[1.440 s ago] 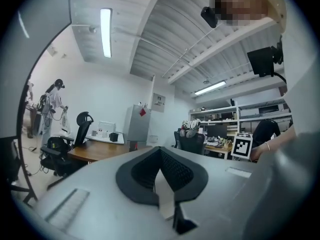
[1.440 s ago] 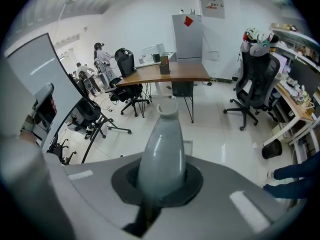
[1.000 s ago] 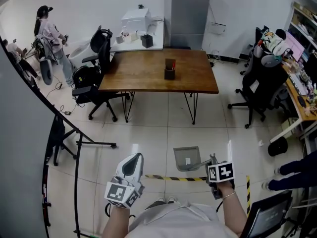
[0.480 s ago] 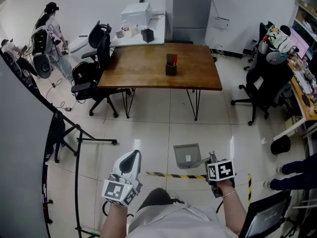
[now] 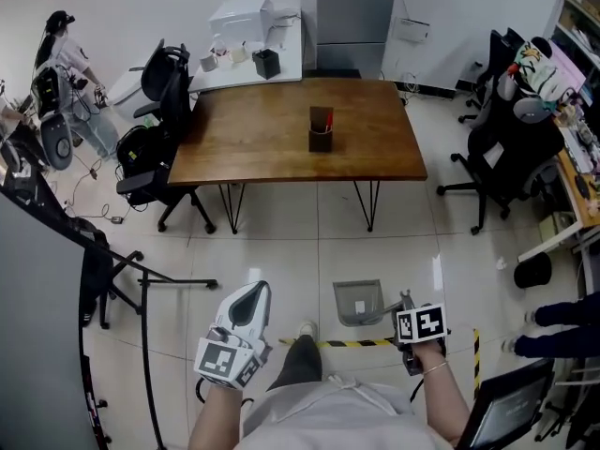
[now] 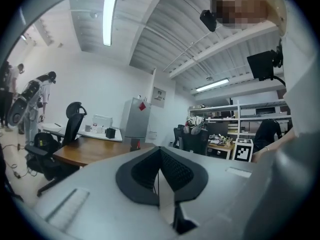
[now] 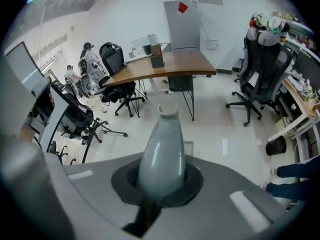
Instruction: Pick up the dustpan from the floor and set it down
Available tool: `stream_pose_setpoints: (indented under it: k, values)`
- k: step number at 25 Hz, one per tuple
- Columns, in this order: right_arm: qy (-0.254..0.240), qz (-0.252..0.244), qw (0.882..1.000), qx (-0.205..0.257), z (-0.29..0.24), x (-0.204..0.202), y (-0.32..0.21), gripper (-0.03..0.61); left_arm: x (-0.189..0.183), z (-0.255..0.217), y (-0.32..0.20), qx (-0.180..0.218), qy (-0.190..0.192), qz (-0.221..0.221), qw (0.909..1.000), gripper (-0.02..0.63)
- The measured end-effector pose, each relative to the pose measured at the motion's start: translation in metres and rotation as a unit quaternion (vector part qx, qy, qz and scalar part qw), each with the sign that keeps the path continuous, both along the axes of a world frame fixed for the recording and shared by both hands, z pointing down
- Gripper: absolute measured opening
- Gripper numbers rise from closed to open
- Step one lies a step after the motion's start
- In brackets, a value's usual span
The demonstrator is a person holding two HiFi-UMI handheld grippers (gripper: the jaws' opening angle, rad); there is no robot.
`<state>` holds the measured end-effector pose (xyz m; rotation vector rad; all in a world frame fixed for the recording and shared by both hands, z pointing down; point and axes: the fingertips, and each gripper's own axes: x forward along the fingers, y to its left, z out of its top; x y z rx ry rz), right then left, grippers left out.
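Right gripper (image 5: 405, 304) low at near right, pointing steeply down, jaws clamped tight on the grey handle (image 7: 162, 154) of the dustpan (image 5: 357, 302). The right gripper view shows the handle filling the gap between the jaws and running away from the camera. The pan sits just left of that gripper and on the far side of a yellow-black tape (image 5: 361, 343) strip on the tiles. Cannot tell whether it touches the floor. A pale patch (image 5: 357, 305) lies on the pan's inner face; nothing else can be made out in it. Left gripper (image 5: 251, 294) near left, held level, well apart from the dustpan, pads pressed together with nothing between them. Its own view shows the two dark pads meeting in a closed V. Brown table (image 5: 244, 153) stands at far centre. On it is one small dark holder (image 5: 320, 141) with a reddish thing (image 5: 321, 117) upright inside, too small to identify. Black bin (image 5: 532, 272) stands on the floor at right beside a desk, contents not visible. Black office chair (image 5: 155, 148) at the table's left end. White side table (image 5: 286, 64) behind, with a black box (image 5: 266, 63) and small cups on top.
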<state>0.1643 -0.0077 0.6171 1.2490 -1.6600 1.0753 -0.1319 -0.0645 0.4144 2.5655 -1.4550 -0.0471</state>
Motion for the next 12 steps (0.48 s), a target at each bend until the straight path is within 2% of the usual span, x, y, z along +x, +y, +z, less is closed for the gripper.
stream_pose_setpoints:
  k: [5, 12]
  values:
    - [0.007, 0.024, 1.0, -0.001, -0.006, -0.009, -0.064, 0.002, -0.021, -0.009, -0.081, 0.0, 0.014, 0.009, 0.9999, 0.014]
    - [0.009, 0.044, 0.999, 0.004, 0.0, -0.008, -0.145, 0.001, -0.029, 0.008, -0.146, -0.016, 0.018, 0.017, 0.9996, 0.015]
